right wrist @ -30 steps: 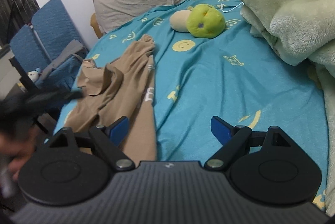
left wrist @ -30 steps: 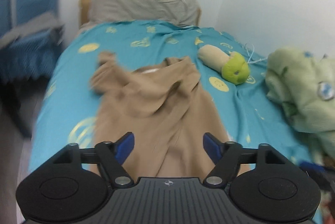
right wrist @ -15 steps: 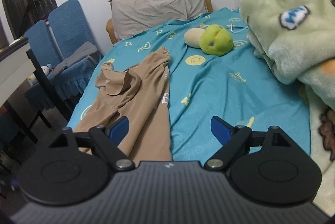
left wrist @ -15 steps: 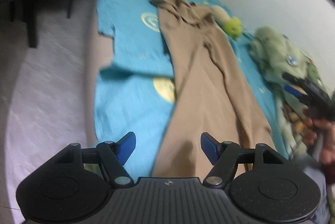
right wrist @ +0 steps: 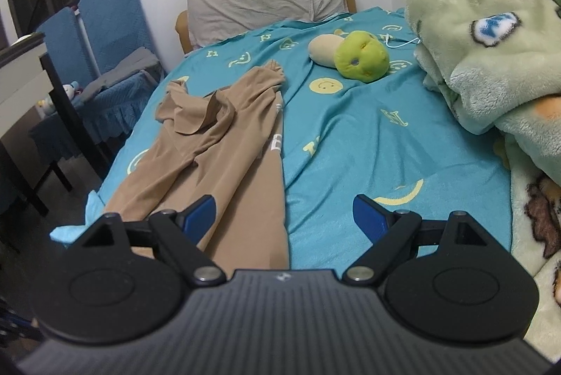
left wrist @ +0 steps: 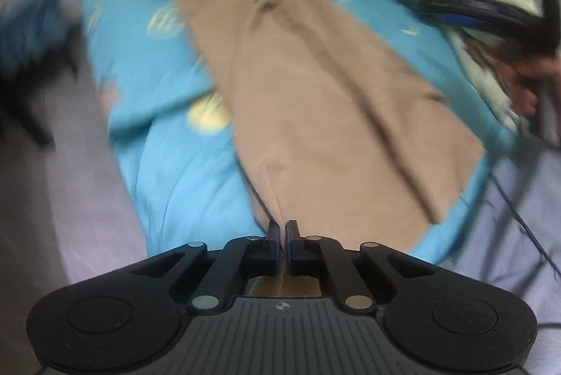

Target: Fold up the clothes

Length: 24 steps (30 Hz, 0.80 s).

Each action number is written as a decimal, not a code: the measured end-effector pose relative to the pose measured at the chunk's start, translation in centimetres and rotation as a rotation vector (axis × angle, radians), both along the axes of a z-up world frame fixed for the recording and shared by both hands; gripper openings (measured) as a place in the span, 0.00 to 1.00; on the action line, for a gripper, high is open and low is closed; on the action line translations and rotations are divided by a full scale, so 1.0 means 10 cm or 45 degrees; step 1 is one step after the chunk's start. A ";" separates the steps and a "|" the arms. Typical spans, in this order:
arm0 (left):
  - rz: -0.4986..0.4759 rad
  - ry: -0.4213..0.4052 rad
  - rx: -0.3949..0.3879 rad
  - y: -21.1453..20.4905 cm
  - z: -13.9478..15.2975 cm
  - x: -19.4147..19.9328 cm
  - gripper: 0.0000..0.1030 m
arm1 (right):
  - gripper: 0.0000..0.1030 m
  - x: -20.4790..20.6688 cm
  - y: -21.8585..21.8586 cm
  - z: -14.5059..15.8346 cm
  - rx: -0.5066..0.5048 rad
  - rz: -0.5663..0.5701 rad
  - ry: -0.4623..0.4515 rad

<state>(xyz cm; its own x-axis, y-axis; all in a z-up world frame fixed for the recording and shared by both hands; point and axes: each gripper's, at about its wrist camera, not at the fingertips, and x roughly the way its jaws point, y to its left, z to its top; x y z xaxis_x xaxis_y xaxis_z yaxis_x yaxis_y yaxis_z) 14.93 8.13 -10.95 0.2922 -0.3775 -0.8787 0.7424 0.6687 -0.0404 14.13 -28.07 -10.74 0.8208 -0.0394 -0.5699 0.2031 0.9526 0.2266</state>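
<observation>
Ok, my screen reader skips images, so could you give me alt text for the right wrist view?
An open right claw hovers over the near end of tan trousers spread on a turquoise smiley-print bedsheet. Beyond lie a green plush toy and a grey pillow; a folded green fleece blanket sits at right.

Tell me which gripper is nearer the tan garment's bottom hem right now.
Left. The left gripper is shut on the tan garment at its hem; the right gripper hovers open above it, not touching.

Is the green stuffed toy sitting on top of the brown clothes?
No, the green stuffed toy lies on the blue bedsheet, apart from the tan garment, which is spread out further left.
</observation>
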 end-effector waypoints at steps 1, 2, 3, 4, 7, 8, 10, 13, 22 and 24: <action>-0.037 -0.032 0.018 -0.15 0.09 -0.10 0.02 | 0.84 0.00 -0.01 0.00 0.011 0.001 -0.001; -0.075 -0.063 0.035 -0.30 0.17 -0.20 0.02 | 0.84 -0.01 -0.03 0.00 0.024 0.001 -0.003; -0.112 -0.095 0.053 -0.45 0.26 -0.30 0.02 | 0.84 -0.01 -0.04 0.01 0.036 0.001 -0.005; -0.150 -0.126 0.070 -0.60 0.34 -0.40 0.02 | 0.84 -0.02 -0.05 0.01 0.049 0.001 -0.006; -0.248 -0.195 0.119 -1.03 0.53 -0.67 0.00 | 0.84 -0.03 -0.10 0.01 0.087 -0.001 -0.008; -0.251 -0.172 0.125 -1.14 0.48 -0.73 0.00 | 0.84 -0.04 -0.11 0.02 0.102 -0.001 -0.012; -0.236 -0.111 0.139 -1.36 0.31 -0.78 0.00 | 0.84 -0.07 -0.15 0.03 0.133 -0.001 -0.022; -0.177 -0.041 0.198 -1.57 -0.07 -0.78 0.00 | 0.84 -0.11 -0.19 0.05 0.175 0.006 -0.030; 0.174 -0.132 -0.123 -1.47 0.22 -0.42 0.20 | 0.84 -0.19 -0.21 0.16 0.172 0.044 -0.098; 0.242 -0.201 -0.210 -1.44 0.39 -0.34 0.33 | 0.84 -0.19 -0.19 0.19 0.140 0.046 -0.123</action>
